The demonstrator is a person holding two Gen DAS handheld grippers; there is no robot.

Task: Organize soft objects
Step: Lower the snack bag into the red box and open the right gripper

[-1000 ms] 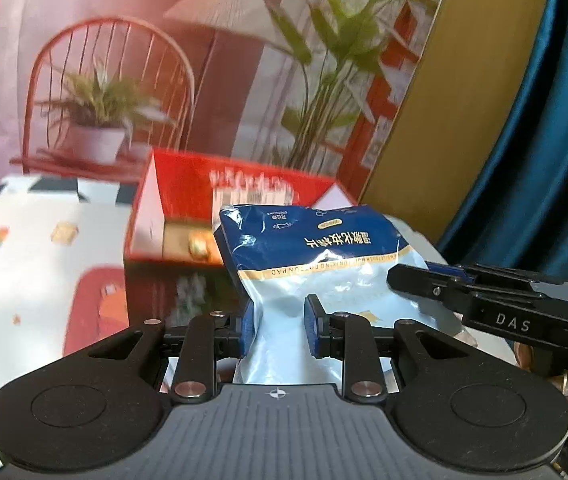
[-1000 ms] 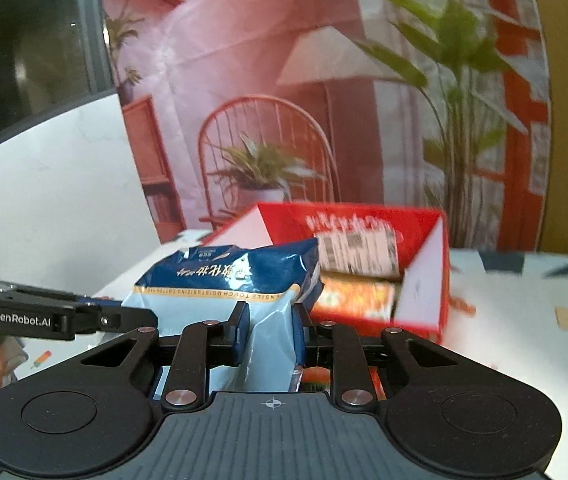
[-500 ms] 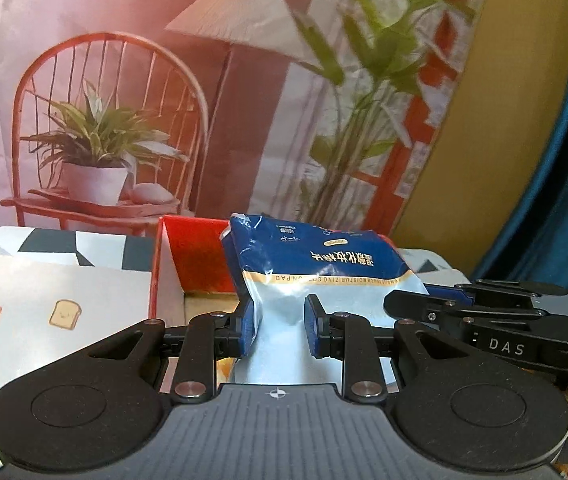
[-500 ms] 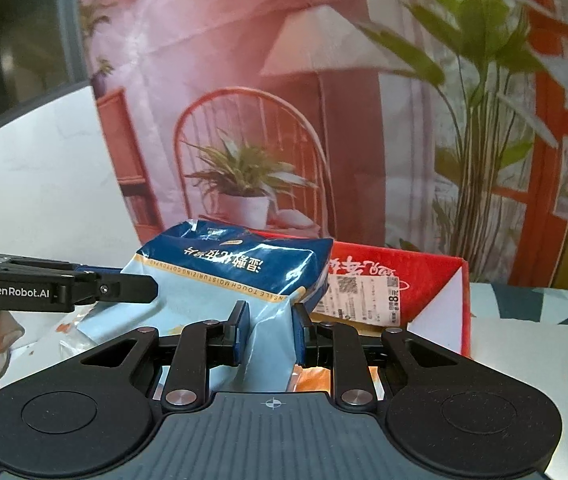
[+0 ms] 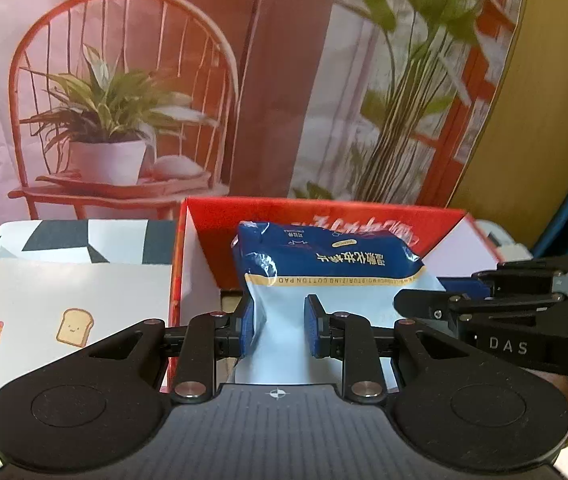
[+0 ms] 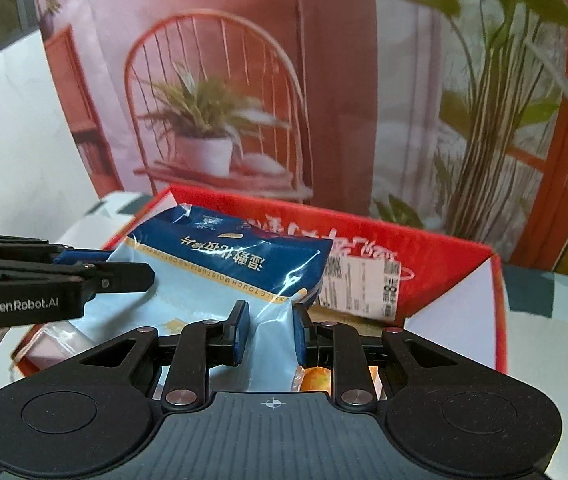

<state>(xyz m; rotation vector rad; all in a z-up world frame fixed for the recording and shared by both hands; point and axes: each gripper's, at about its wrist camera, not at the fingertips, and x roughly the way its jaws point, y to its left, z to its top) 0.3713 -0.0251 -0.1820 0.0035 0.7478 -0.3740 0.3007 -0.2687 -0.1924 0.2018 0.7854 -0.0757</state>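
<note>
Left wrist view, going left to right: table is showing a white mat printed with a popsicle and a toast face, with a black-and-white patterned cloth behind it. Red box is sitting open next to that, white inner walls, red back wall with white lettering. Left hand-held gripper is pinching the pale lower part of the blue-and-white cotton pad pack, blue pads pressing in on both sides so the film is creasing between them. Pack is hanging over the open box, dark blue printed end pointing away toward the back wall. Right hand-held gripper is coming in from the right edge, black body marked DAS, gripping the pack's right side. Right wrist view, same order: left hand-held gripper is entering from the left, marked GenRobot.AI, nipping the pack's left edge. Cotton pad pack is sitting in the middle, held above the box interior. Right hand-held gripper is clamping the pack's light blue lower section, film bunching between the pads. Red box is lying below and behind, with a white barcode label showing against the back wall and something orange just under the pack; can't tell what it is. Backdrop in both views is a printed chair-and-plant scene.
</note>
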